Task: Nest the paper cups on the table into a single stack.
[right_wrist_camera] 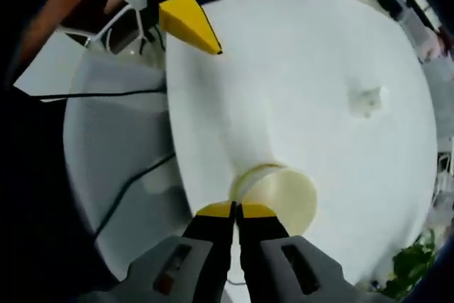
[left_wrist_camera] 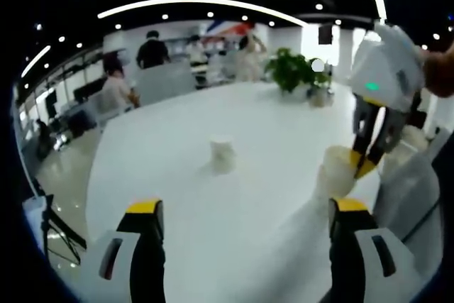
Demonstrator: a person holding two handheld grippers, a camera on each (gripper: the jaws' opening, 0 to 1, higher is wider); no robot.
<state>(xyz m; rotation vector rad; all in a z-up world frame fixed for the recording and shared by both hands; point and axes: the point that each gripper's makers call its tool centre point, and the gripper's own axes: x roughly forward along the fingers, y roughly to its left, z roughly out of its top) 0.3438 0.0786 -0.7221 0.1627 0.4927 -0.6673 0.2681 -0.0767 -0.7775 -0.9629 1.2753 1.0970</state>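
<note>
Cups: two paper cups show on the white counter (left_wrist_camera: 213,118); one small cup (left_wrist_camera: 223,155) stands alone out in the middle, and a second cup (right_wrist_camera: 278,193) sits near the counter's edge, well apart from the first.
Right tool: the right tool (right_wrist_camera: 236,210) has its two yellow-tipped jaws pressed together on the near rim of the second cup, pinching the wall; in the left gripper view it reaches down onto that cup from above.
Left tool: the left tool (left_wrist_camera: 241,212) has its jaws spread wide with nothing between them, low over the counter and pointing towards the lone cup.
Cup in hold: its mouth faces the right gripper view, pale yellow inside.
Plants: one cluster of green potted plants (left_wrist_camera: 292,70) at the far end of the counter.
People: several stand or sit beyond the counter; blur prevents an exact count.
</note>
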